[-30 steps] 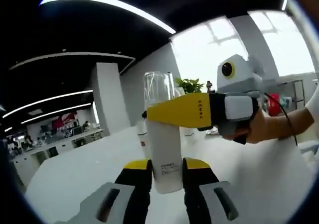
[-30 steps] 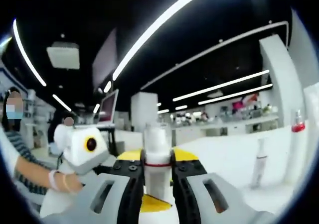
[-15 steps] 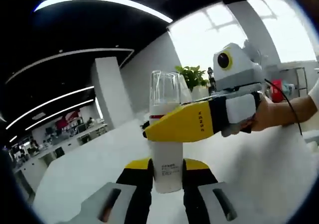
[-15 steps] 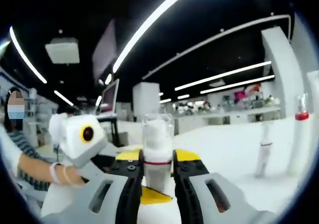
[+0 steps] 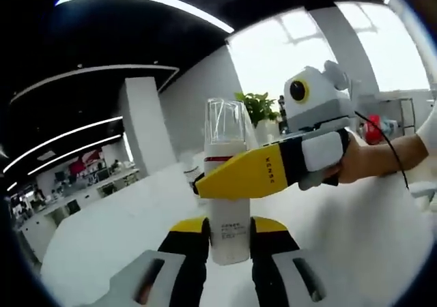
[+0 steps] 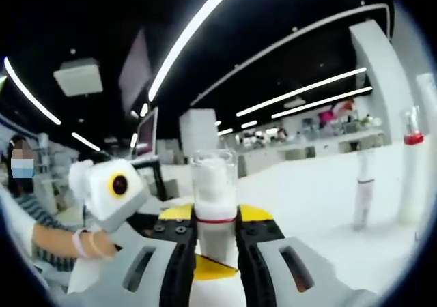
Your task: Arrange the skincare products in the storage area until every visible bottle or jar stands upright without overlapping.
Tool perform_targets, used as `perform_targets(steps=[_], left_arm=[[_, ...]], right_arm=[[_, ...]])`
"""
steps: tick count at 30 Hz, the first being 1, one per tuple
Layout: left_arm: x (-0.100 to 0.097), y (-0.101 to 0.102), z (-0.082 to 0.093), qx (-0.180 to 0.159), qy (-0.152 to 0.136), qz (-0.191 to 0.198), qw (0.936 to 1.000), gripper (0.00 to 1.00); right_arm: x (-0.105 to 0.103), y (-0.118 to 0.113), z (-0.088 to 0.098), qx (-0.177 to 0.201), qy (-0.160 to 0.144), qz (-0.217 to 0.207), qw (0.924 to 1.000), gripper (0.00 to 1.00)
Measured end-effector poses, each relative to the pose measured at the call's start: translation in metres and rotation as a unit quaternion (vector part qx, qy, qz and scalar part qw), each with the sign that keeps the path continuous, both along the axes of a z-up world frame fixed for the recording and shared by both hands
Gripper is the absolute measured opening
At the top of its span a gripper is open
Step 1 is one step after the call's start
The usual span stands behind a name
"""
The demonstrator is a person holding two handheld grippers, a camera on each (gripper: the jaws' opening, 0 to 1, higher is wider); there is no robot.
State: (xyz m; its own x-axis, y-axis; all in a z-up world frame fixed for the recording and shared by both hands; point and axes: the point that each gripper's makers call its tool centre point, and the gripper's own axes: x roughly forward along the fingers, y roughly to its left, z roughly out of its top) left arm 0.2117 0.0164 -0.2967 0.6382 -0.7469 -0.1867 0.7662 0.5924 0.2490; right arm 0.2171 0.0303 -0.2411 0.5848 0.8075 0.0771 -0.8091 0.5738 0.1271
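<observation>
White bottle [image 5: 227, 211] upright (clear cap), gripped low by left hand-held gripper [image 5: 229, 242], higher by right hand-held gripper [image 6: 216, 235], above worktop [image 5: 102, 239].

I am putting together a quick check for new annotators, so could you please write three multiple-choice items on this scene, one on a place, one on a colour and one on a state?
1. Where does the right gripper grip the white bottle?
A. at its neck, by the band
B. at its base
C. on top of its clear cap

2. What colour is the band under the clear cap?
A. blue
B. red
C. green

3. How is the left gripper?
A. open, well away from the bottle
B. shut on the bottle's lower body
C. shut on nothing

Answers:
1 A, its yellow tip crosses the neck in the left gripper view.
2 B, a red ring shows in the right gripper view.
3 B, both jaws press the bottle's sides.
</observation>
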Motion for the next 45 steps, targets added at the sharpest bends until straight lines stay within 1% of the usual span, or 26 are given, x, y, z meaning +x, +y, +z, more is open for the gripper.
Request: perform_targets(steps=[1,3,4,5,8,12,15,17,18,22,23,25,26,27,28,29,32,35,36,37,38,39,41,42,43,45], left_arm=[[0.001,0.000,0.000,0.002,-0.005,0.005,1.0000,0.32],[0.005,0.002,-0.002,0.006,0.004,0.010,0.9999,0.42],[0.005,0.001,-0.003,-0.005,0.023,0.001,0.9997,0.43],[0.004,0.000,-0.002,-0.013,0.030,-0.005,0.9994,0.43],[0.009,0.002,0.004,-0.023,0.028,0.002,0.9993,0.49],[0.006,0.003,0.009,-0.052,0.047,-0.008,0.9975,0.51],[0.005,0.004,0.011,-0.063,0.056,-0.008,0.9964,0.55],[0.007,0.008,0.015,-0.069,0.057,-0.003,0.9960,0.58],[0.006,0.009,0.018,-0.072,0.058,-0.005,0.9957,0.59],[0.005,0.014,0.040,-0.110,0.052,-0.006,0.9925,0.64],[0.006,0.015,0.045,-0.121,0.052,-0.005,0.9913,0.66],[0.008,0.020,0.047,-0.132,0.066,0.002,0.9891,0.70],[0.009,0.021,0.043,-0.128,0.081,0.007,0.9885,0.72],[0.008,0.021,0.042,-0.129,0.082,0.007,0.9882,0.74],[0.005,0.020,0.040,-0.135,0.099,0.009,0.9859,0.75],[0.004,0.020,0.039,-0.135,0.104,0.009,0.9854,0.75],[-0.002,0.018,0.041,-0.137,0.103,0.008,0.9851,0.82],[-0.015,0.017,0.039,-0.117,0.113,0.019,0.9865,0.90],[-0.021,0.018,0.038,-0.108,0.113,0.019,0.9875,0.92],[-0.025,0.018,0.040,-0.110,0.109,0.019,0.9877,0.93],[-0.027,0.019,0.041,-0.110,0.108,0.023,0.9877,0.95],[-0.028,0.021,0.042,-0.112,0.109,0.029,0.9873,0.96],[-0.030,0.028,0.045,-0.128,0.110,0.050,0.9843,0.96],[-0.032,0.033,0.042,-0.126,0.116,0.059,0.9834,0.94],[-0.033,0.034,0.042,-0.124,0.115,0.060,0.9838,0.92],[-0.032,0.040,0.041,-0.122,0.097,0.074,0.9850,0.91]], right_arm=[[0.001,-0.001,-0.001,-0.001,0.003,-0.002,1.0000,0.20],[0.001,-0.003,-0.001,-0.006,0.001,-0.007,1.0000,0.20],[0.002,-0.004,0.000,-0.005,-0.001,-0.012,0.9999,0.20],[0.003,-0.005,0.000,-0.004,-0.001,-0.012,0.9999,0.20],[0.000,-0.008,0.005,0.000,-0.008,-0.022,0.9997,0.20],[0.010,-0.022,0.012,-0.006,-0.036,-0.059,0.9976,0.20],[0.013,-0.028,0.014,-0.012,-0.044,-0.073,0.9963,0.20],[0.020,-0.039,0.014,-0.036,-0.063,-0.111,0.9911,0.20],[0.022,-0.041,0.014,-0.038,-0.066,-0.119,0.9900,0.20],[0.031,-0.054,0.015,-0.052,-0.076,-0.157,0.9833,0.20],[0.036,-0.060,0.014,-0.058,-0.073,-0.175,0.9802,0.20],[0.038,-0.064,0.016,-0.058,-0.076,-0.183,0.9784,0.20],[0.040,-0.066,0.016,-0.060,-0.077,-0.188,0.9772,0.20],[0.044,-0.074,0.016,-0.061,-0.074,-0.208,0.9734,0.20],[0.047,-0.077,0.017,-0.058,-0.075,-0.216,0.9718,0.20],[0.049,-0.079,0.017,-0.061,-0.075,-0.220,0.9707,0.20],[0.058,-0.089,0.014,-0.071,-0.068,-0.244,0.9648,0.20],[0.062,-0.096,0.012,-0.072,-0.057,-0.258,0.9618,0.20],[0.064,-0.102,0.011,-0.074,-0.054,-0.272,0.9580,0.20],[0.068,-0.109,0.012,-0.078,-0.055,-0.289,0.9526,0.20],[0.069,-0.111,0.012,-0.081,-0.054,-0.292,0.9513,0.20],[0.072,-0.116,0.011,-0.090,-0.050,-0.303,0.9474,0.20],[0.072,-0.120,0.010,-0.087,-0.046,-0.309,0.9459,0.20],[0.074,-0.123,0.007,-0.090,-0.034,-0.309,0.9461,0.20],[0.076,-0.124,0.006,-0.092,-0.031,-0.311,0.9454,0.20],[0.082,-0.125,0.004,-0.100,-0.027,-0.316,0.9432,0.20]])
